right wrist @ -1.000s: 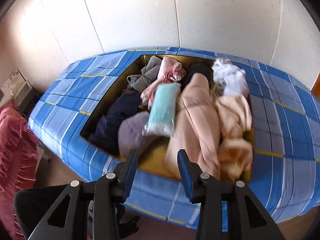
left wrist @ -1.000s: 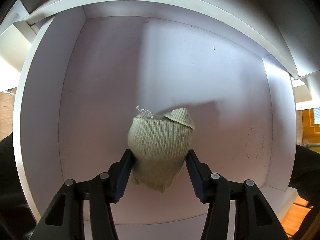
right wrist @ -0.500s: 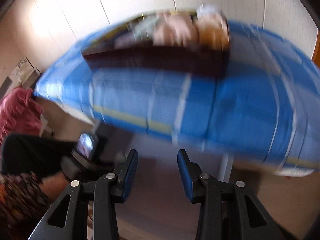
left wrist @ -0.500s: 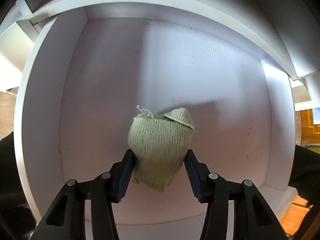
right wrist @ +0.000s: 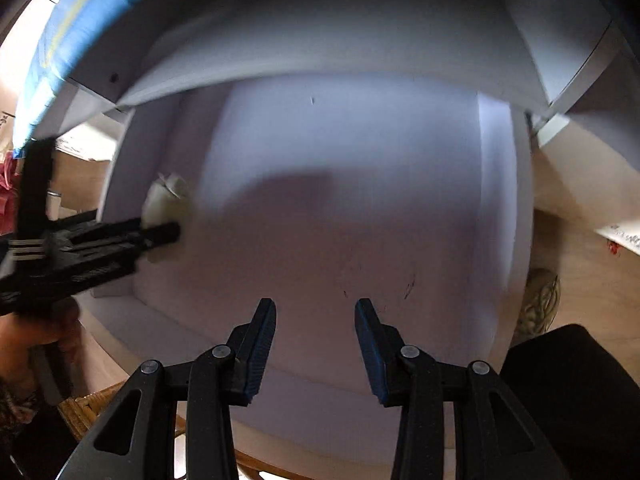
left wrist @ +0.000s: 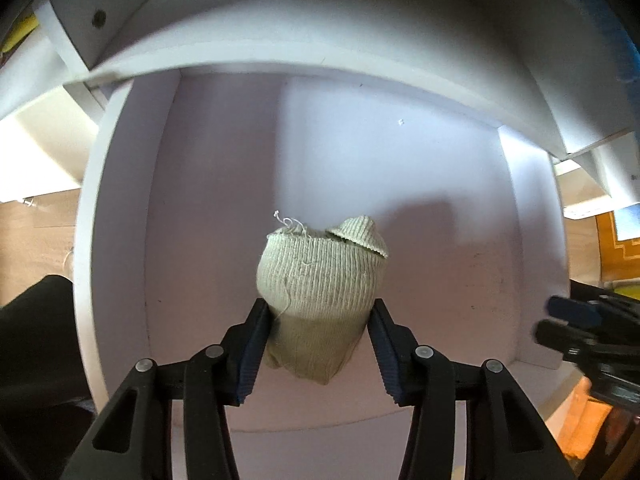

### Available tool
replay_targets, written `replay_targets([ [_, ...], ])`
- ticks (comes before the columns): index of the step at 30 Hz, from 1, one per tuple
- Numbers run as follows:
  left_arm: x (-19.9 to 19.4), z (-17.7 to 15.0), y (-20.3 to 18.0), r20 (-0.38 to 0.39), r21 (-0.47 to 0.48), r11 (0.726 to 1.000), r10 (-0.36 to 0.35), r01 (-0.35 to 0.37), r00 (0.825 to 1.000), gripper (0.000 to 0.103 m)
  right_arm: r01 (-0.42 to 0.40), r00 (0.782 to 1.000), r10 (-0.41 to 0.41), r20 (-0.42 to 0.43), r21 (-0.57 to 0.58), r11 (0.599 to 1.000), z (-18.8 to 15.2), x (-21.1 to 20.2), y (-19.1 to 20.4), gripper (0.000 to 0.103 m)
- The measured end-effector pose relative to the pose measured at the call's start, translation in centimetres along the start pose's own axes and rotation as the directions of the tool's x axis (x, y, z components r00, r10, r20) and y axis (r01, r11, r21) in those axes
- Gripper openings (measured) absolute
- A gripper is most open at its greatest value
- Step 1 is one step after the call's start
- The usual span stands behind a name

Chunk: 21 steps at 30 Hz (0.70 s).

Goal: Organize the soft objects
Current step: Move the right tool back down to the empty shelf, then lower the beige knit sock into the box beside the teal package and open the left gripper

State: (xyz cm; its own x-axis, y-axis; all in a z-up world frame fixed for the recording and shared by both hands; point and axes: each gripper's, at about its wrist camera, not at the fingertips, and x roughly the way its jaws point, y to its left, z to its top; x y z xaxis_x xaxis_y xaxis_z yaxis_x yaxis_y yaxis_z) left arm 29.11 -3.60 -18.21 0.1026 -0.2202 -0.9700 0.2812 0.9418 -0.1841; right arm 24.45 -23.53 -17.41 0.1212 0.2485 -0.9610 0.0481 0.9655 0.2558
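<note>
My left gripper [left wrist: 318, 312] is shut on a pale green ribbed knit sock roll [left wrist: 320, 280] and holds it over the floor of an open white drawer [left wrist: 200, 200]. The roll also shows in the right wrist view [right wrist: 166, 200], at the left of the same drawer [right wrist: 360, 200], with the left gripper [right wrist: 160, 232] around it. My right gripper [right wrist: 315, 316] is open and empty, over the drawer's near middle. It also shows at the right edge of the left wrist view [left wrist: 568, 320].
The white underside of the cabinet top [left wrist: 320, 20] overhangs the drawer. A blue checked cloth [right wrist: 80, 12] covers the surface above. Wooden floor [left wrist: 40, 220] lies on both sides. A dark object [right wrist: 572, 392] stands at the lower right.
My right gripper swung down from the bin of clothes on the blue cloth to the white drawer. My left gripper pulled back a little with the roll still in it.
</note>
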Motion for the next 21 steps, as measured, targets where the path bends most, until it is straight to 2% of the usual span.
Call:
replay_targets([
  [4, -2.4, -0.1, -1.2, 0.033, 0.059, 0.998, 0.01, -0.012, 0.999, 0.05, 0.02, 0.999, -0.019, -0.045, 0.017, 1.0, -0.5, 1.6, -0.3, 0.042],
  [11, -8.8, -0.7, -3.7, 0.14, 0.186, 0.982, -0.024, -0.003, 0.99, 0.05, 0.066, 0.993, -0.061, -0.099, 0.045, 0.997, -0.4, 3.6, -0.9, 0.042],
  [21, -19.5, -0.2, -4.8, 0.27, 0.248, 0.968, -0.117, 0.049, 0.956, 0.05, 0.032, 0.993, -0.019, -0.115, 0.114, 0.993, -0.1, 3.6, -2.0, 0.042],
])
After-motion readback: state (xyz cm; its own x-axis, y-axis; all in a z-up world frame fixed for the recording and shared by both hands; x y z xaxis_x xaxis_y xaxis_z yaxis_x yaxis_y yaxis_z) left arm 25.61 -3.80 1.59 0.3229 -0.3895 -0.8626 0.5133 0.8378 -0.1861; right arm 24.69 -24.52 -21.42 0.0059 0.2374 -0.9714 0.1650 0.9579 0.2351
